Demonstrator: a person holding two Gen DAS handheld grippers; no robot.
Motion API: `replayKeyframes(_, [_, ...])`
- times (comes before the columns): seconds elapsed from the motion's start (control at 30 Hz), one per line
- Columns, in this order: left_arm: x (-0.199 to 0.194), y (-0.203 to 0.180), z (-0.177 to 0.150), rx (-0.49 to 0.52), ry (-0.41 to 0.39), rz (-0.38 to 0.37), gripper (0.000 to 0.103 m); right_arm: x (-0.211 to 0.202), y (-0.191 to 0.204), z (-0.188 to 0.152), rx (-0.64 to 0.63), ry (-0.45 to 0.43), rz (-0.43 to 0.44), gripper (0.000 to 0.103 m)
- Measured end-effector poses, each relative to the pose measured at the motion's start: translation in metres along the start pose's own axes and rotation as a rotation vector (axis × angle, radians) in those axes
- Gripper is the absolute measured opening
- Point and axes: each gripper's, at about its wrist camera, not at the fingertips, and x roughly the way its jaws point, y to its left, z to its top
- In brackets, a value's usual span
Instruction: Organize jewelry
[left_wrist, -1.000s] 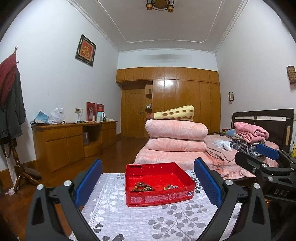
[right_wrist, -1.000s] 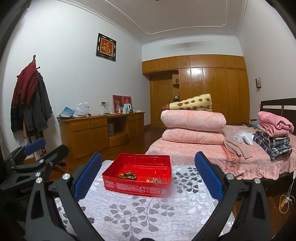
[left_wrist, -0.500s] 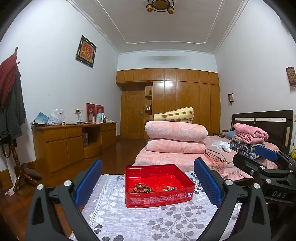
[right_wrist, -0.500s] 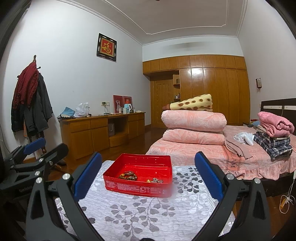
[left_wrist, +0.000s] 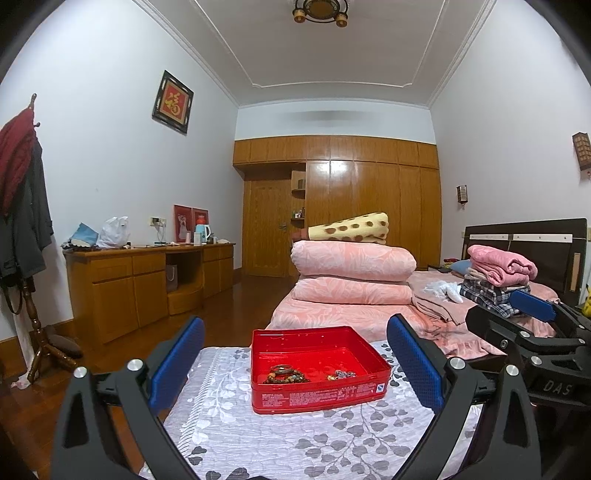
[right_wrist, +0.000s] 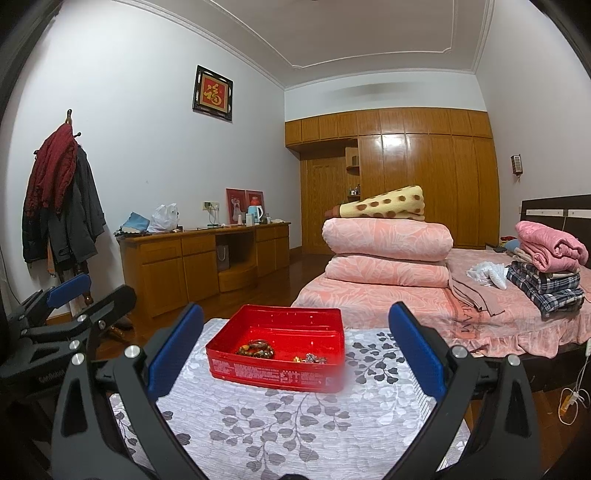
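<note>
A red tin box (left_wrist: 354, 397) (right_wrist: 258, 373) stands open on a table with a grey leaf-pattern cloth (left_wrist: 280, 443) (right_wrist: 295, 421). Inside it lie a brown bead bracelet (left_wrist: 286, 374) (right_wrist: 257, 348) and a small heap of metal jewelry (left_wrist: 340, 374) (right_wrist: 311, 358). My left gripper (left_wrist: 295, 363) is open and empty, held back from the box. My right gripper (right_wrist: 295, 350) is open and empty, also short of the box. Each gripper shows at the edge of the other's view, the right one (left_wrist: 532, 332) and the left one (right_wrist: 70, 314).
A bed (right_wrist: 480, 314) with folded pink quilts (left_wrist: 352, 273) and stacked clothes (right_wrist: 546, 266) stands behind the table on the right. A wooden desk (left_wrist: 147, 280) lines the left wall. A coat rack (right_wrist: 62, 206) stands at the left.
Both grippers have tilted down a little and edged toward the box; it sits slightly lower and larger in both views. Both stay open.
</note>
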Motion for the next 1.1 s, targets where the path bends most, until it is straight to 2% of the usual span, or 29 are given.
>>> replayKeyframes(1.1, [0.003, 0.0004, -0.0029, 0.004, 0.011, 0.011, 0.097, 0.0015, 0.0015, -0.0004, 0.001, 0.003, -0.001, 0.097])
